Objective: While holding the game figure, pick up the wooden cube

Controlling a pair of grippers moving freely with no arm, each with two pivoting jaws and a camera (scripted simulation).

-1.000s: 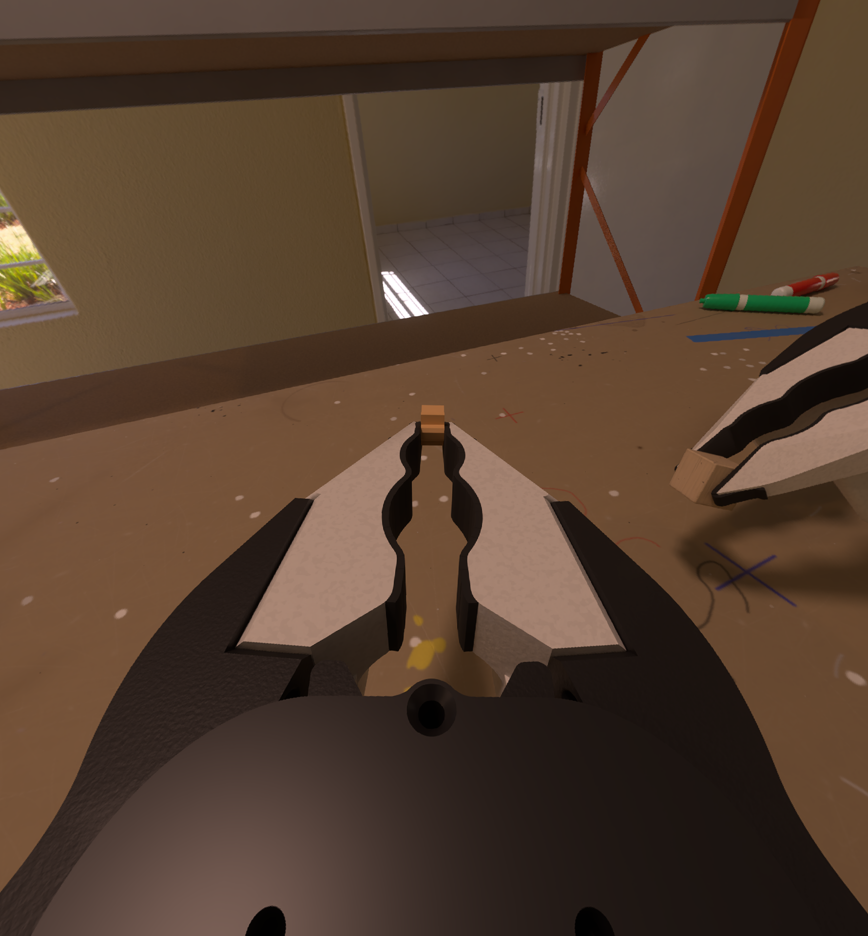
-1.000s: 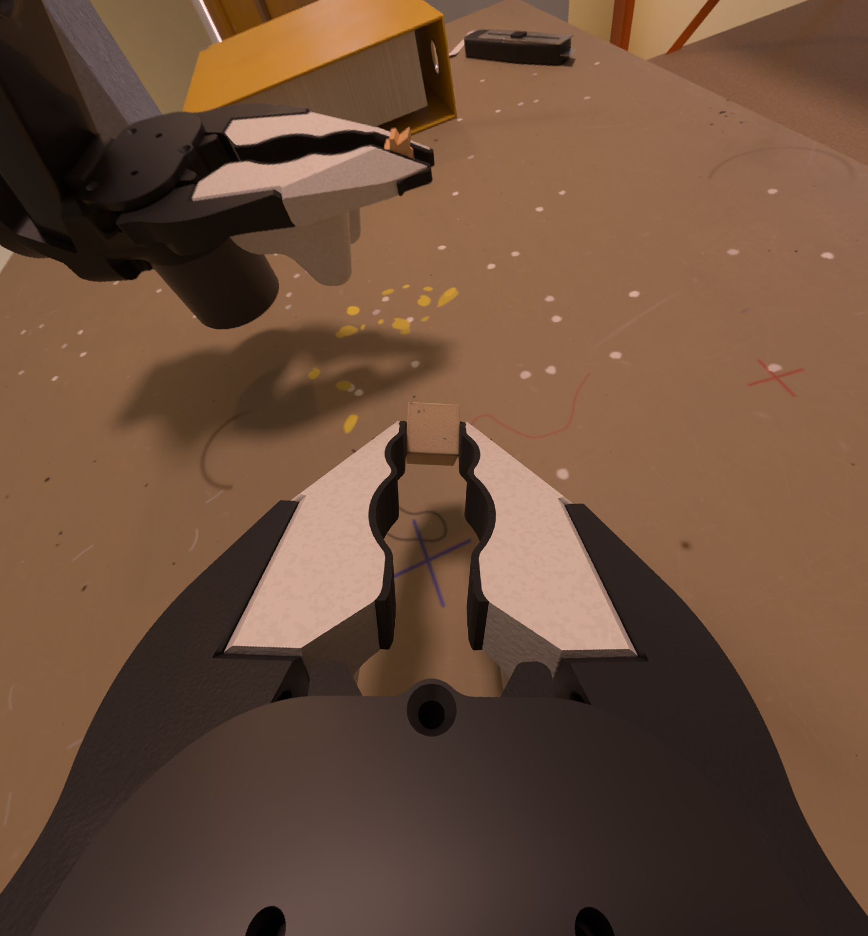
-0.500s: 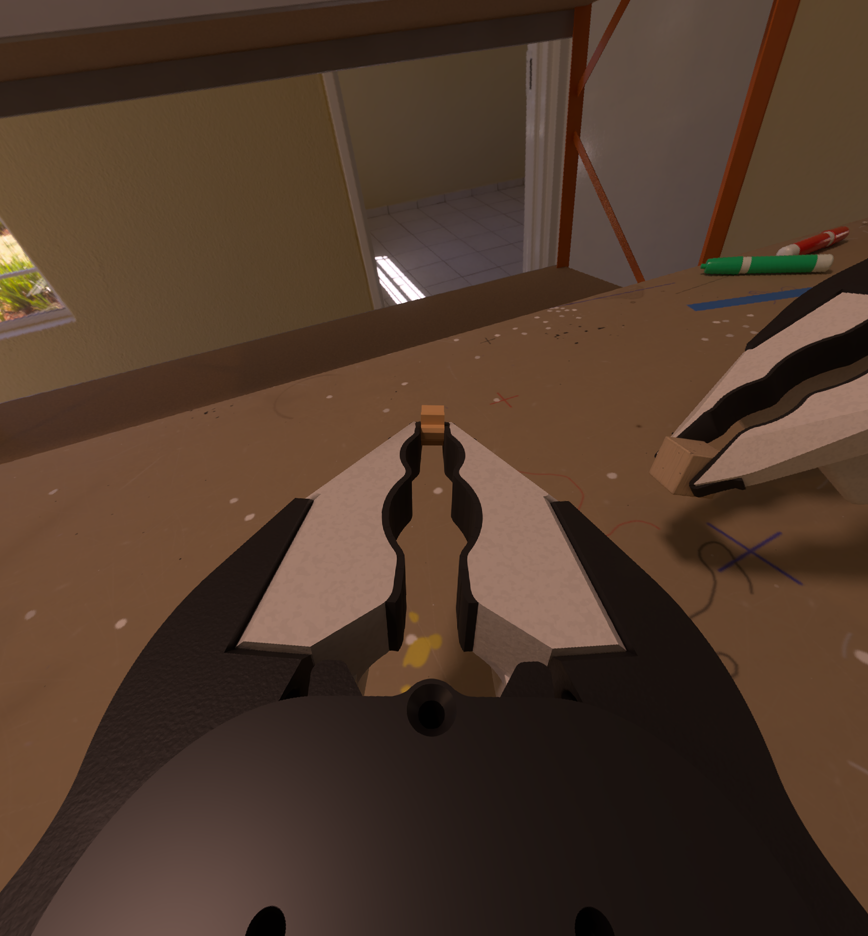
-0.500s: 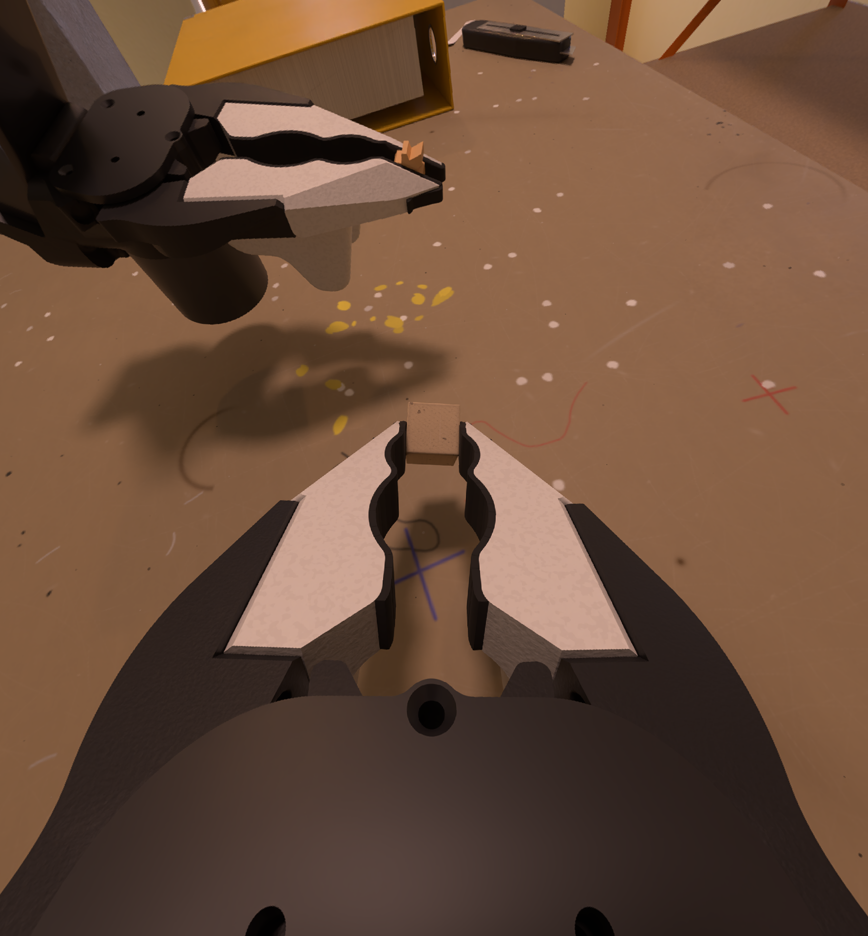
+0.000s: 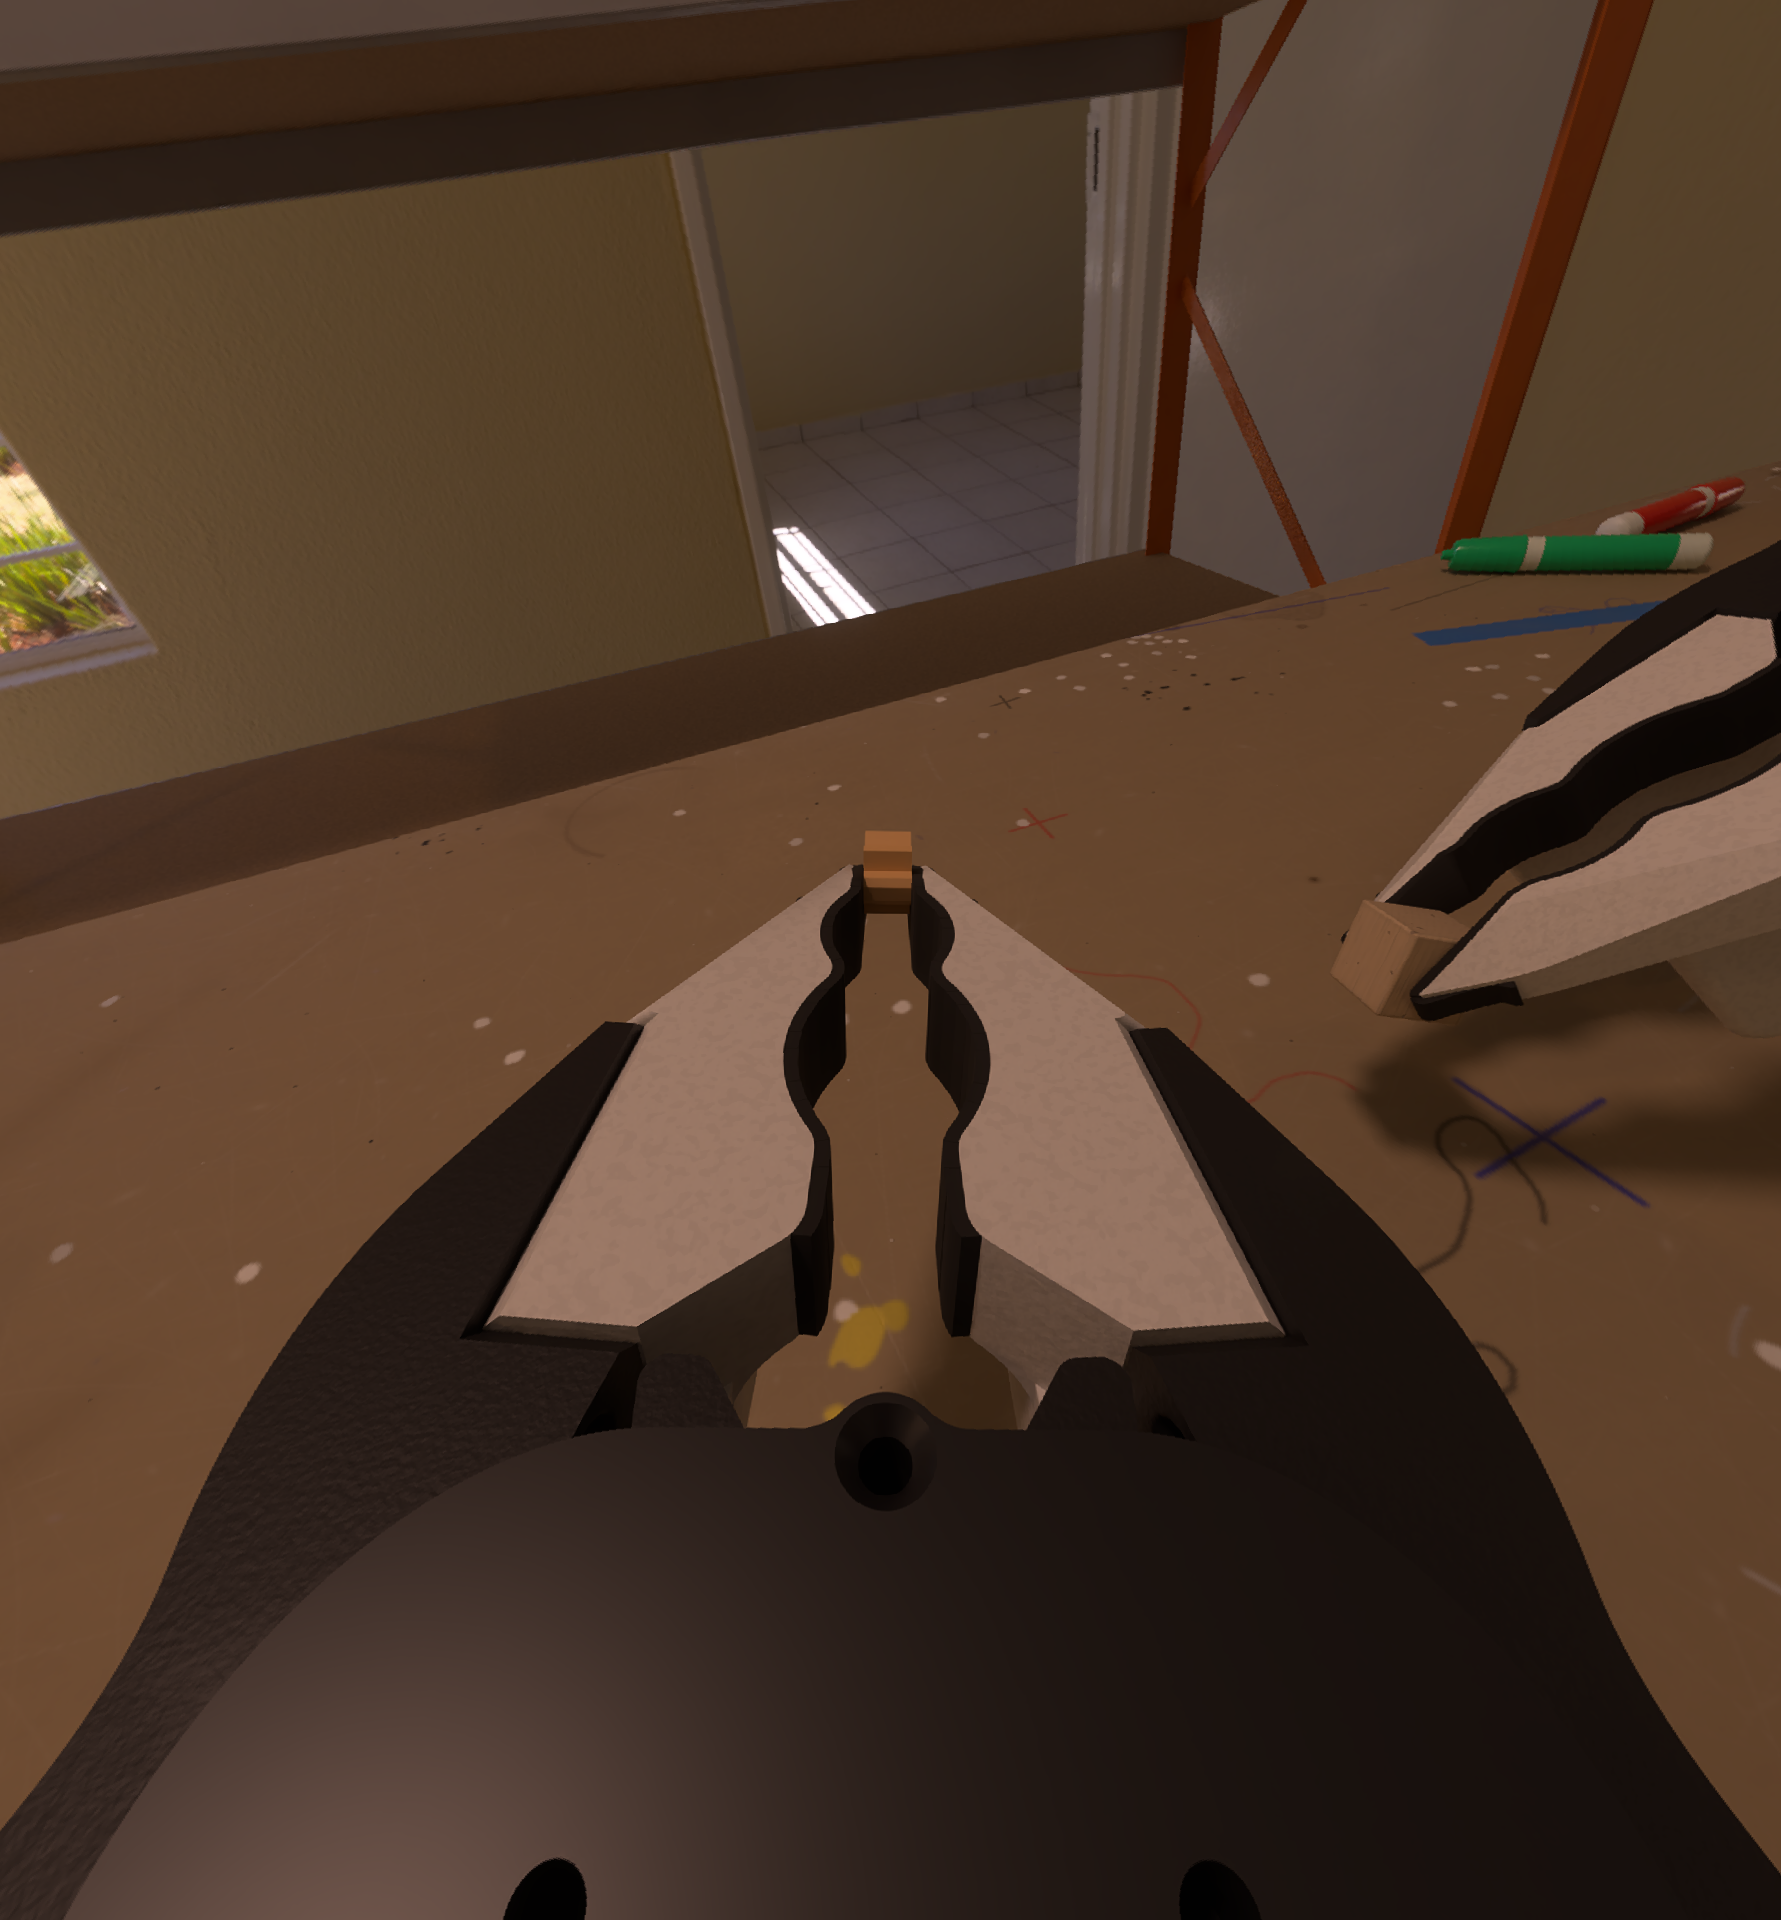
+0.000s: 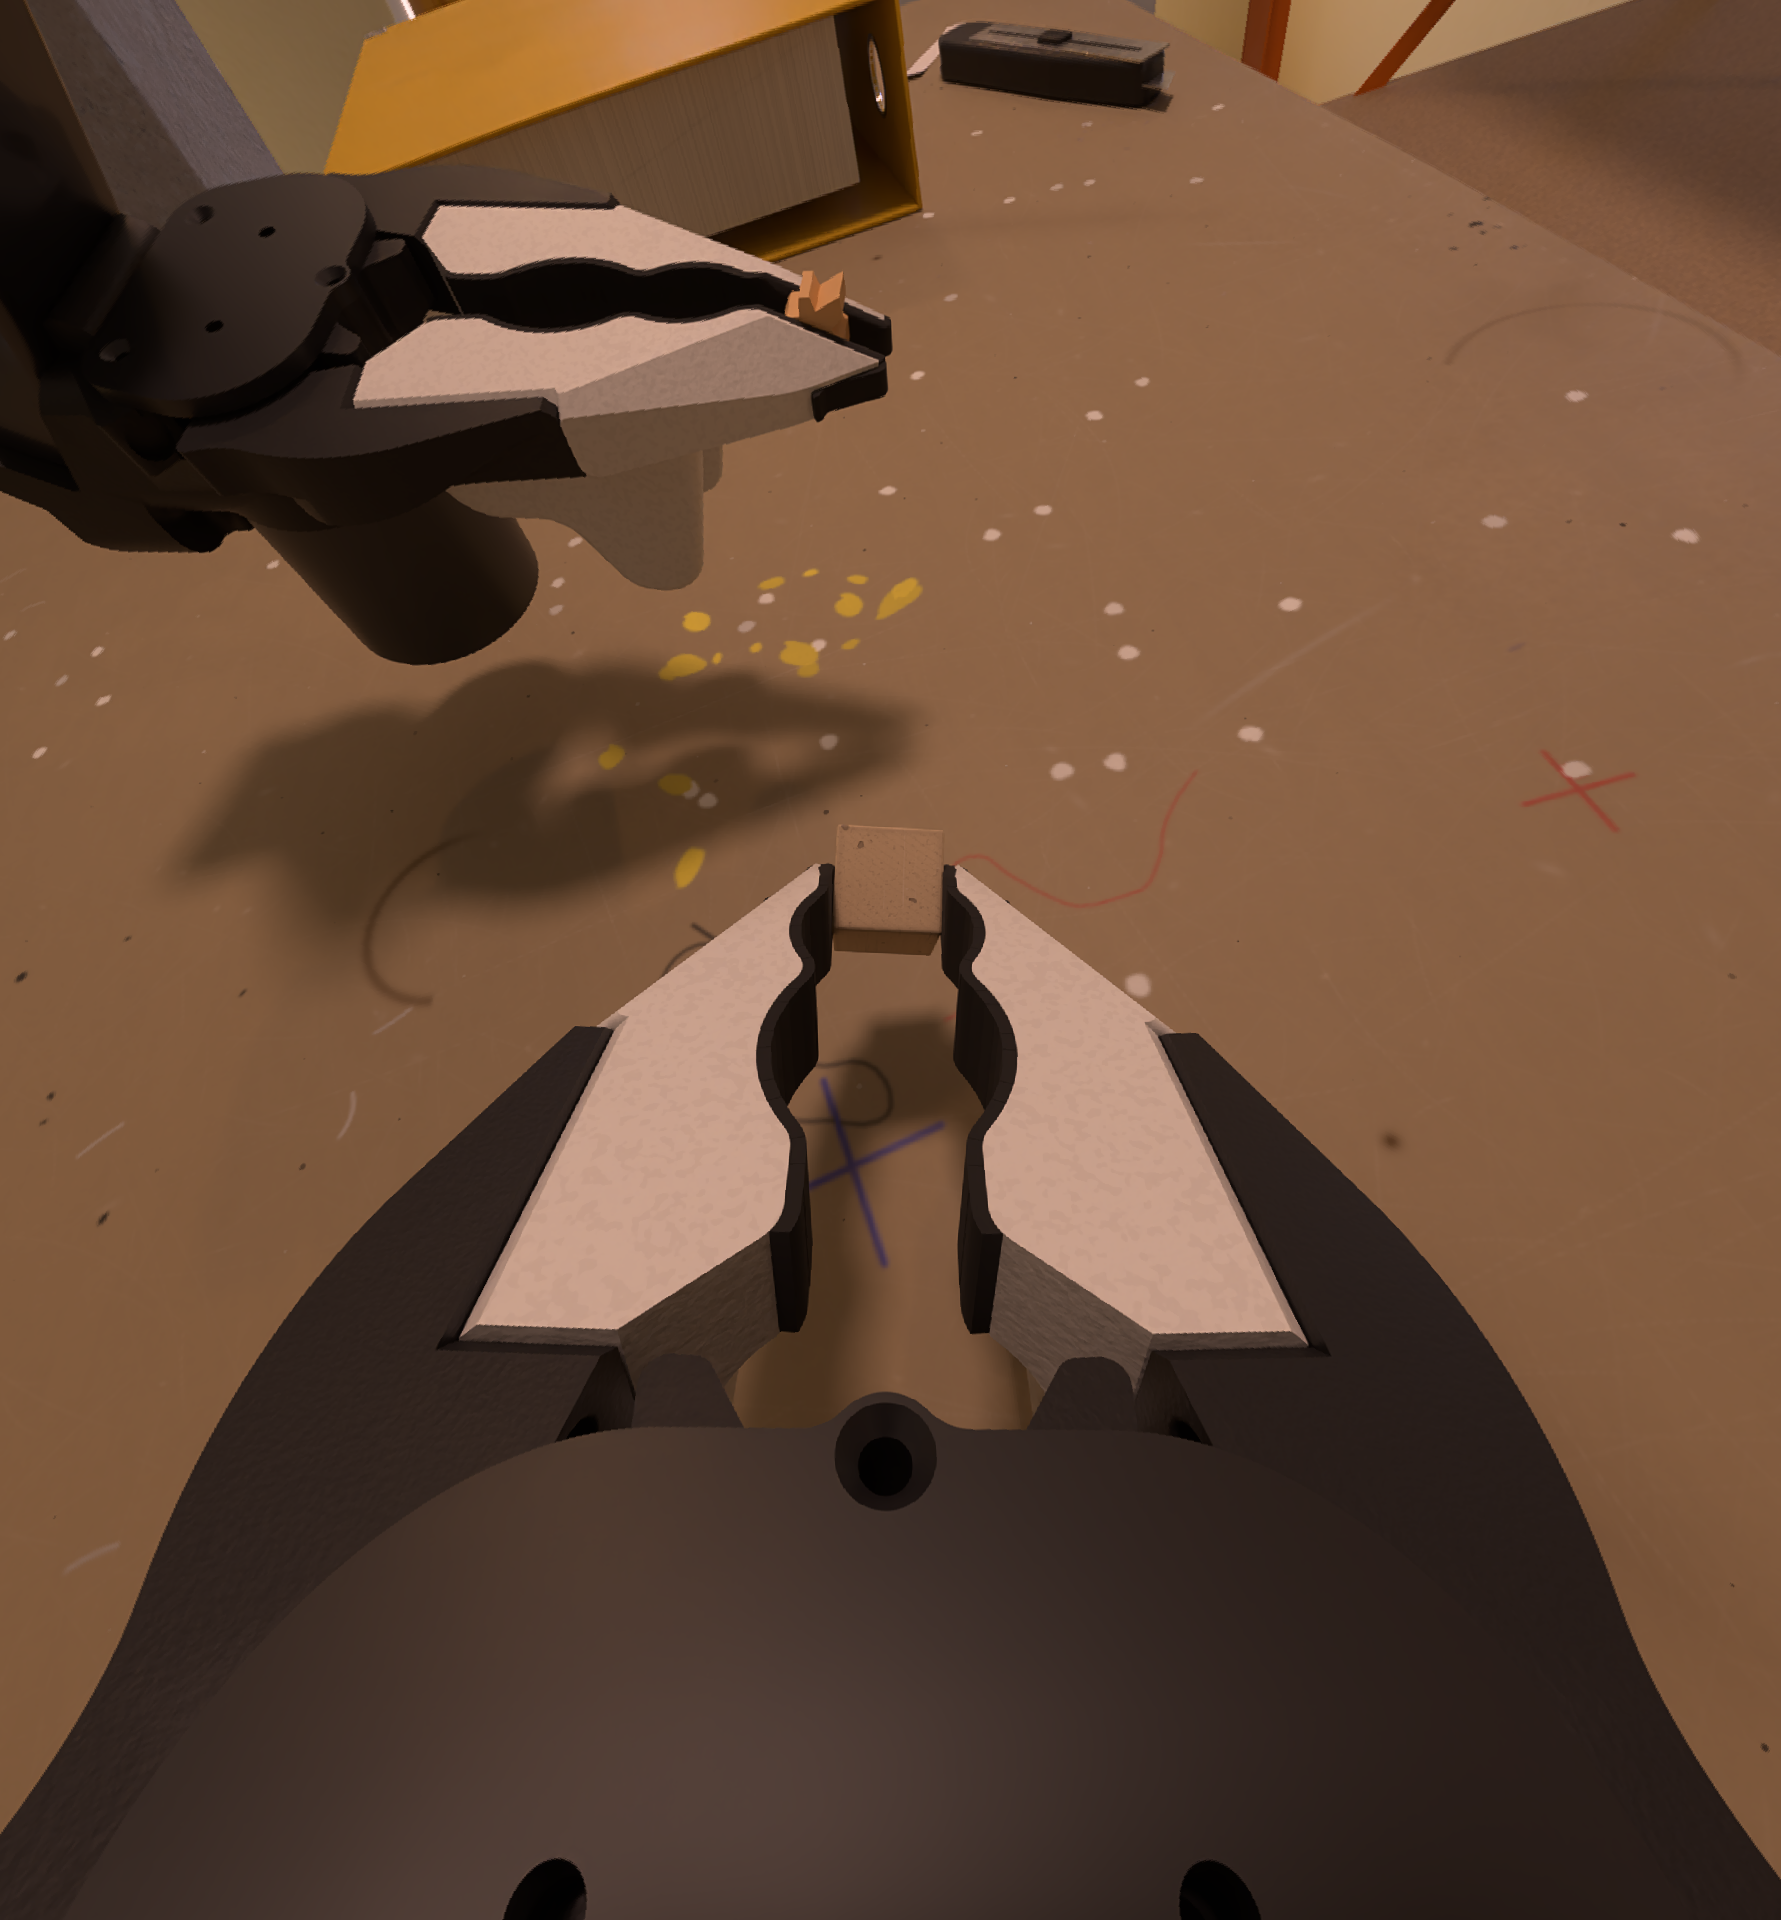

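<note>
While gripping the small orange game figure (image 5: 886,871) at its very tips, left gripper (image 5: 886,883) hangs above the brown workbench (image 5: 346,1039), clenched on that piece, shadow cast well below in the right wrist view. Seen from the right wrist view, same figure (image 6: 816,301) pinched between the far ends of the fingers, only a sliver of it inside the jaws.

Right gripper (image 6: 888,883) closed on the pale wooden cube (image 6: 888,883), both inner faces pressed against opposite sides of the block. Cube (image 5: 1385,954) clear of the bench in the left wrist view, with a dark shadow on the surface beneath and beside the blue cross (image 5: 1540,1138). So: lifted, not resting.

Judged from this, both halves of the job done: figure held, cube picked up and off the table. Little left, perhaps only a steady hold or a bit more height. Main risk: either piece slipping, since both sit right at the fingertips.

Elsewhere on the bench: green marker (image 5: 1577,553), red marker (image 5: 1675,507), yellow box (image 6: 657,114), black tool (image 6: 1052,62), yellow paint spots (image 6: 792,623).
</note>
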